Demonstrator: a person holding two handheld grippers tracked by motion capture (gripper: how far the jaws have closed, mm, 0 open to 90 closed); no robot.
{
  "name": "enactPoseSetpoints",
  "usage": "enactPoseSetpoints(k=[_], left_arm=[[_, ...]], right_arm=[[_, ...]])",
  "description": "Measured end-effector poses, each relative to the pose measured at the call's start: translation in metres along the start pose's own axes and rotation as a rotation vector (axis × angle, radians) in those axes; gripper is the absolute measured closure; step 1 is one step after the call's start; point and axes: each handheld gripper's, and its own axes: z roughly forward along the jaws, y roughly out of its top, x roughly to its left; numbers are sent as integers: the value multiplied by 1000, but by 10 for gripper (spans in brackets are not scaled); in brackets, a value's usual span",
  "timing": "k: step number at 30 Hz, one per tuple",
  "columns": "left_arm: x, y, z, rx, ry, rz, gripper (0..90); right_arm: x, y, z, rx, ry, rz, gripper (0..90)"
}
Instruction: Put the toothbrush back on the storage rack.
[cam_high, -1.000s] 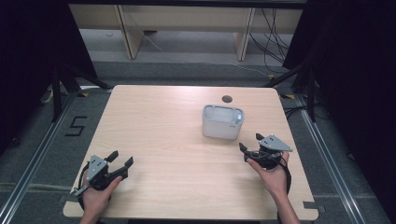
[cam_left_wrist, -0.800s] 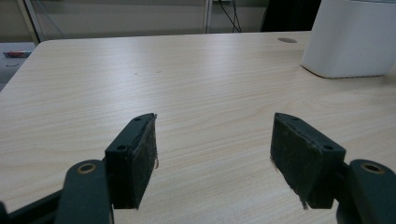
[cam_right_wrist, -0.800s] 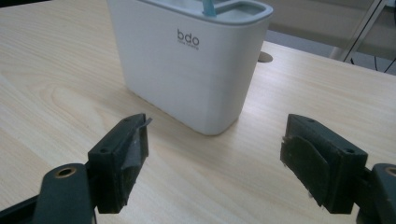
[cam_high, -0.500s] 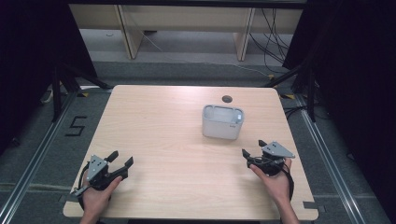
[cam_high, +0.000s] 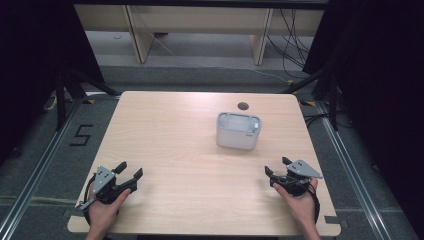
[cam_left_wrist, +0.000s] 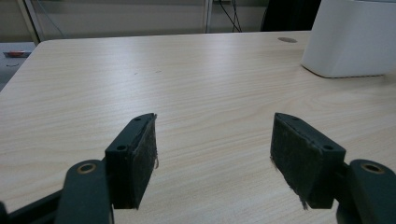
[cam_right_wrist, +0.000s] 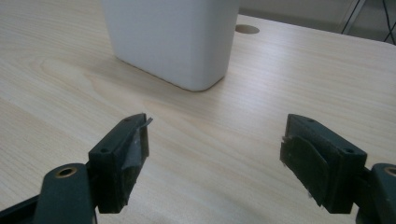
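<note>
At the left edge of the tabletop (cam_high: 165, 130), near its front corner, the left gripper (cam_high: 131, 173) rests in the person's left hand (cam_high: 106, 210) just where it sat a second ago; its jaws stand wide apart with nothing between them, and the left gripper view looks along them over bare wood toward the white container (cam_left_wrist: 352, 39) far off at the upper right; nothing on this side has changed, so this gripper reads as parked and waiting; moving toward the middle, the white container (cam_high: 238, 131) stands upright on the far right-of-centre part of the tabletop, a little in front of the small round cable hole (cam_high: 243, 106), its open top facing up and its place unchanged across the three moments; whether anything lies inside it I cannot tell; on the right is the one real change: the right gripper (cam_high: 277, 168), held in the right hand (cam_high: 298, 200), has drawn back from beside the container toward the front edge and now sits well apart from it; its jaws are also wide and empty, and the right gripper view shows the white container (cam_right_wrist: 170, 39) ahead between them with a stretch of wood in between; I judge this as a retreat to a resting pose, both grippers level near the person, which suggests either a step with the container just finished or one about to begin, with neither gripper touching it now.
</note>
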Motion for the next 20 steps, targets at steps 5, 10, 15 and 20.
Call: enactPoseSetpoints(k=[5,10,15,20], left_arm=[[0,0,0,-9,-3,-7,312],[1,0,0,-7,-1,-10,312],[0,0,1,-14,-4,-14,311],[0,0,-1,6,7,-6,311]], right_arm=[[-1,-2,-4,-46,-5,10,250],[-4,-2,-7,-70,-15,16,249],[-6,-4,-7,-83,-25,17,249],[-8,-5,-8,-79,-17,13,248]])
